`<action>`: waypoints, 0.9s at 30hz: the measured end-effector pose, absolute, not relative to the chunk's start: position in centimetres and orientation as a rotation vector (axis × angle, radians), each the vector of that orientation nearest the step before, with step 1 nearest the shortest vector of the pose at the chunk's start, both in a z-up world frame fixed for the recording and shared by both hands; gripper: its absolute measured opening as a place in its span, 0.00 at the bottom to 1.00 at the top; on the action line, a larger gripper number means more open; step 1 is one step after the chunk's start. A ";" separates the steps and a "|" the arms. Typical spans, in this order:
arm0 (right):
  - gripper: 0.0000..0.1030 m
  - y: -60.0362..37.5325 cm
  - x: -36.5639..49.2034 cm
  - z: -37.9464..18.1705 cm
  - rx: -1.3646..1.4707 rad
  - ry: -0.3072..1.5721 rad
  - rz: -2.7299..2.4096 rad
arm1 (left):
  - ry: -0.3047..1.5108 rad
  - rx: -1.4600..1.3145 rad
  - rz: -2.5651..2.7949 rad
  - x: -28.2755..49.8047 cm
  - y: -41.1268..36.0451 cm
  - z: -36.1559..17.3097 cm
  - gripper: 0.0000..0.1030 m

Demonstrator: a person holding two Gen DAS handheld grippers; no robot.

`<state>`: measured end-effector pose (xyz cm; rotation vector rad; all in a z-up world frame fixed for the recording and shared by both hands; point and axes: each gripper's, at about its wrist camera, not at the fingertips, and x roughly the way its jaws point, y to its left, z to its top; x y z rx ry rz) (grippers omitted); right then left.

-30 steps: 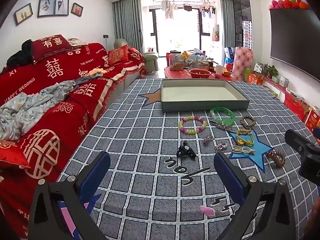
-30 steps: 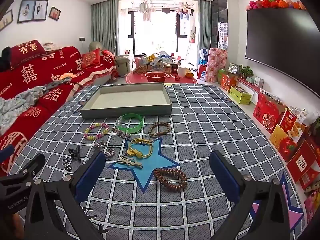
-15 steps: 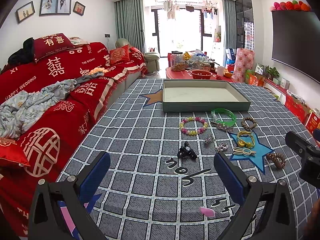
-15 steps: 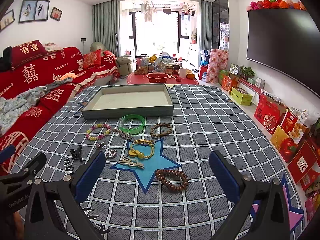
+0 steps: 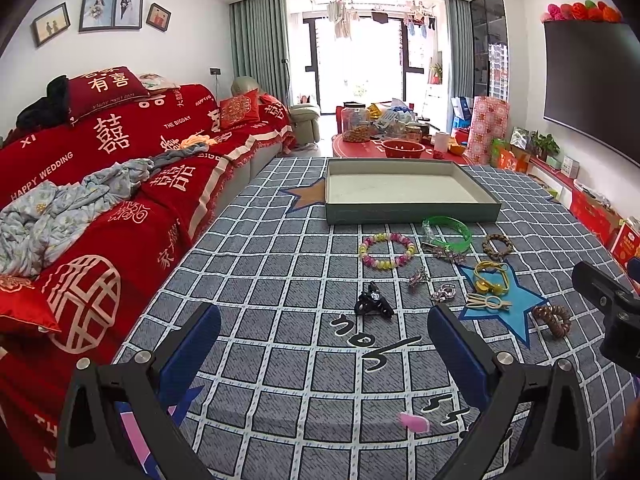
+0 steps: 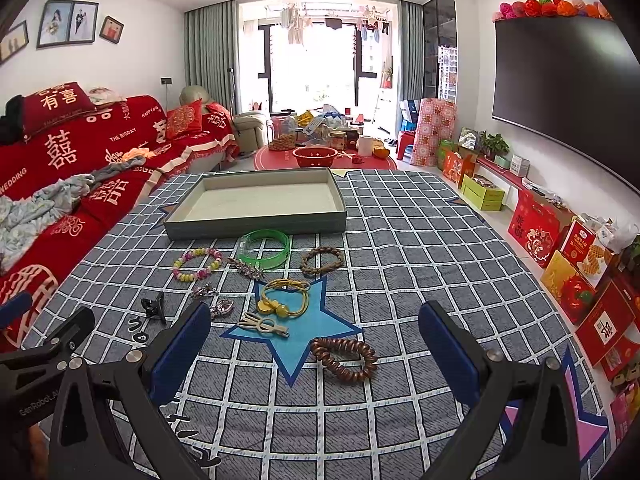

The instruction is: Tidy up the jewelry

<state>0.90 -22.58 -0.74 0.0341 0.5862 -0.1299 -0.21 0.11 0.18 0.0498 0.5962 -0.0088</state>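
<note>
Jewelry lies loose on the checked cloth [image 6: 400, 240] before the empty tray [image 6: 256, 226], so I hold my left gripper [image 5: 324, 344] and right gripper [image 6: 316, 344] wide, empty, ready to pick.

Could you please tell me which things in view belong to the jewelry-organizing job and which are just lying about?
Part of the job:
grey tray
green bangle
pastel bead bracelet
brown bead bracelet
yellow cord piece
brown spiral hair tie
black claw clip

Just lying about:
red sofa cover
red bowl
gift boxes
</note>
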 end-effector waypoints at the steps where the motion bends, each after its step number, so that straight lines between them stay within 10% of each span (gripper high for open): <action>1: 1.00 -22.6 0.9 -0.7 0.034 0.586 -0.130 | 0.596 0.051 -0.008 -0.2 0.1 0.2 1.00; 27: 1.00 -22.1 1.0 -0.6 0.040 0.583 -0.126 | 0.600 0.047 -0.003 -0.2 0.1 0.2 1.00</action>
